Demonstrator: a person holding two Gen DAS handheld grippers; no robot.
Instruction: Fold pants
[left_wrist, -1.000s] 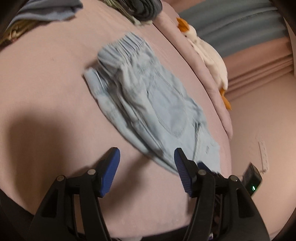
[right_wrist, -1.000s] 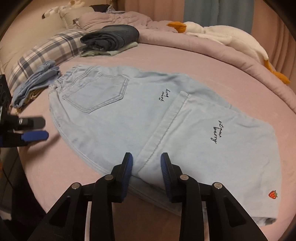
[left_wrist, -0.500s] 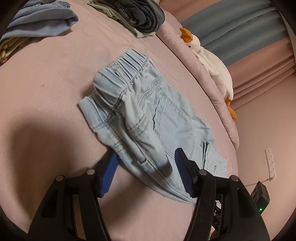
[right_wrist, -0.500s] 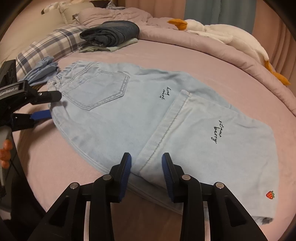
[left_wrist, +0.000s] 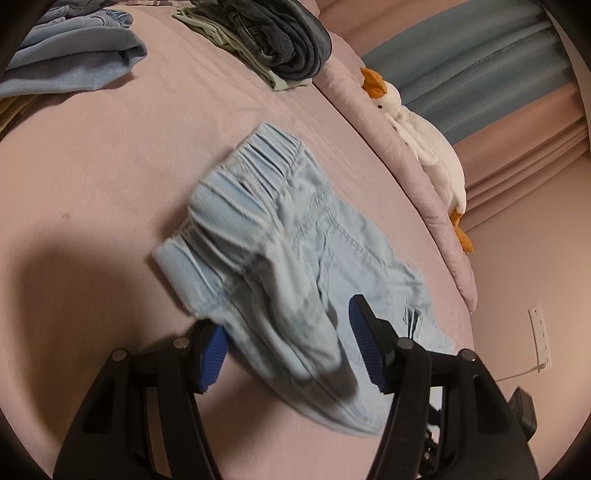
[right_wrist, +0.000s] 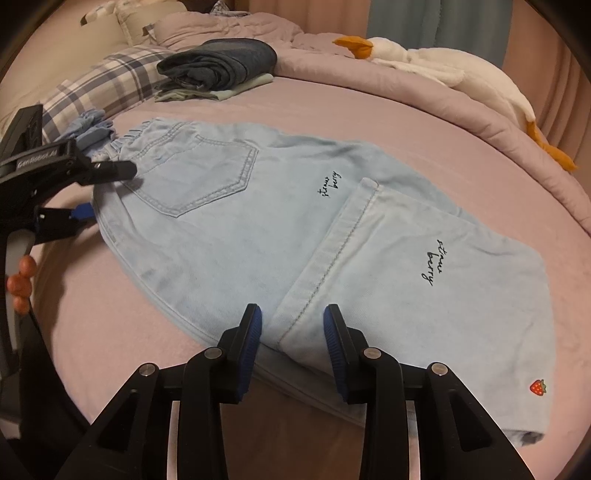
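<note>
Light blue denim pants (right_wrist: 236, 229) lie flat on the pink bed, legs folded back over the seat, elastic waistband to the left. In the left wrist view the pants (left_wrist: 280, 258) show waistband-first. My left gripper (left_wrist: 288, 343) is open, its jaws straddling the near waistband corner; it also shows in the right wrist view (right_wrist: 103, 192) at the waistband. My right gripper (right_wrist: 291, 332) is open, its jaws either side of the folded leg's hem edge at the pants' near side.
A stack of folded dark jeans (right_wrist: 221, 62) lies at the back. A crumpled blue garment (left_wrist: 74, 59) and a plaid pillow (right_wrist: 103, 85) lie at the left. A white goose plush (right_wrist: 443, 70) rests on the rolled duvet.
My left gripper has moved forward onto the waistband corner, which now lies between its jaws. My right gripper has edged slightly closer to the hem.
</note>
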